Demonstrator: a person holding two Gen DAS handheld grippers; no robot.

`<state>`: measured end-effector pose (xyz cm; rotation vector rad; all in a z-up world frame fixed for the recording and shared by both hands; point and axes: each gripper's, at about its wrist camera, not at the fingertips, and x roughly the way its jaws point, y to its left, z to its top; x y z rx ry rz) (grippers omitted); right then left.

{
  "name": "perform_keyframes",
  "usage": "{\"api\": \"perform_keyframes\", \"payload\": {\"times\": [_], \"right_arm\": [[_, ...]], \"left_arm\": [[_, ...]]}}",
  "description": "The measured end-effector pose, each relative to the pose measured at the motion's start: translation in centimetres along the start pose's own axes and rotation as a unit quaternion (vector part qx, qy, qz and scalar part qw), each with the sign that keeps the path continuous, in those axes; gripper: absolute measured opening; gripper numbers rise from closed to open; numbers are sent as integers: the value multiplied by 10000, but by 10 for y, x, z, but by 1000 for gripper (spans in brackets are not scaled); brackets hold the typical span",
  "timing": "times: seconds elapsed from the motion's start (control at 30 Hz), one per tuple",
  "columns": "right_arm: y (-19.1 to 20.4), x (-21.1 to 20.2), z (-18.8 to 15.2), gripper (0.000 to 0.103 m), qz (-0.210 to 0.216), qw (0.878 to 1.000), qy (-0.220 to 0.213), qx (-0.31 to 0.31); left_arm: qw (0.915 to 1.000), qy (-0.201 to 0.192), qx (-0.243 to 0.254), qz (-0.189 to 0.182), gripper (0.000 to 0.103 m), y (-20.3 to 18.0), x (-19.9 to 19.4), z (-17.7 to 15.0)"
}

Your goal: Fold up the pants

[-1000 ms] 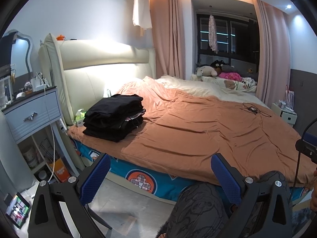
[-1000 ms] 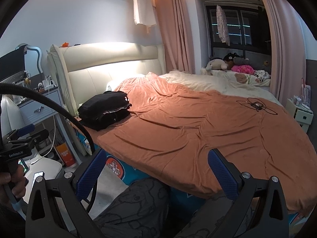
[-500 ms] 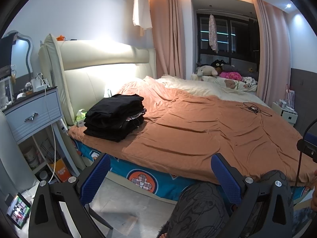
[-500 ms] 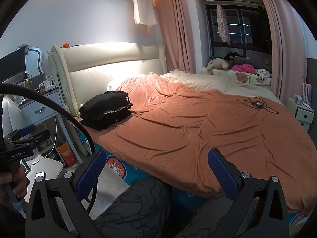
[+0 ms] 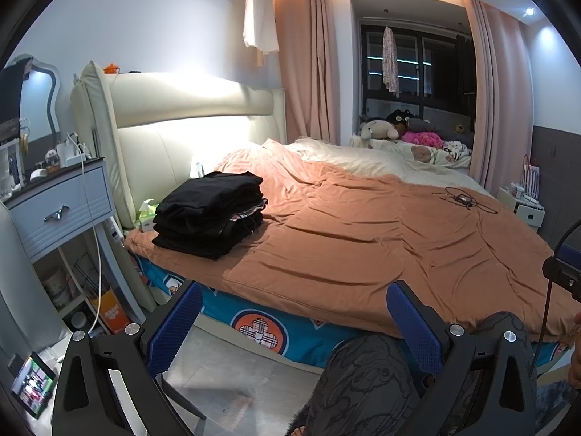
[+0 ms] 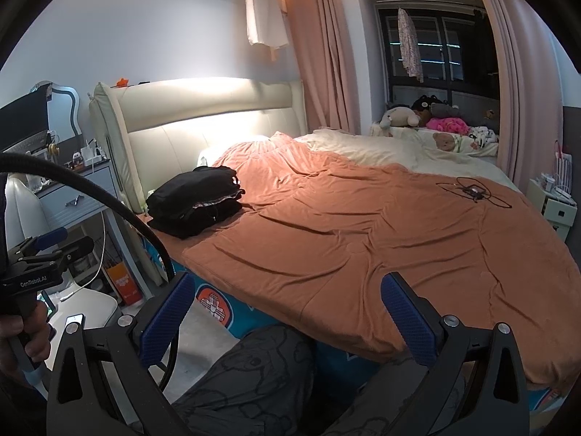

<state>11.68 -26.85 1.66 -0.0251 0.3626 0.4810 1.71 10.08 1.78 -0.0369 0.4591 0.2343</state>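
Observation:
A stack of folded black pants point(image 5: 210, 210) point(image 6: 194, 205) rests on the orange bed cover point(image 5: 363, 239) point(image 6: 363, 232) near the headboard, at the bed's left corner. My left gripper point(image 5: 294, 327) is open, held off the bed's near edge above a person's knee point(image 5: 363, 381) in dark patterned trousers. My right gripper point(image 6: 287, 318) is open too, empty, just short of the bed edge. The left hand-held gripper point(image 6: 40, 265) also shows at the left of the right wrist view, gripped by a hand. No loose pants lie between the grippers.
A blue nightstand point(image 5: 58, 210) stands left of the bed, a cream headboard point(image 5: 189, 123) behind. A tangled black cable point(image 5: 461, 200) lies on the far right of the cover. Plush toys point(image 5: 399, 130) sit by the window. A small white cabinet point(image 5: 523, 207) stands at the right.
Both views have shifted very slightly; the right gripper has edged a little closer to the bed. The pants stack has not moved and both grippers stay open.

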Motion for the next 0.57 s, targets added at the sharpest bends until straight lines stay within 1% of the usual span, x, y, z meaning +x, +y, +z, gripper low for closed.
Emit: {"api": "perform_keyframes", "payload": {"times": [0.57], "right_arm": [[3, 0, 1, 103, -3, 10000, 6, -8]], "left_arm": [[10000, -38, -16, 2, 102, -1, -1, -2]]}}
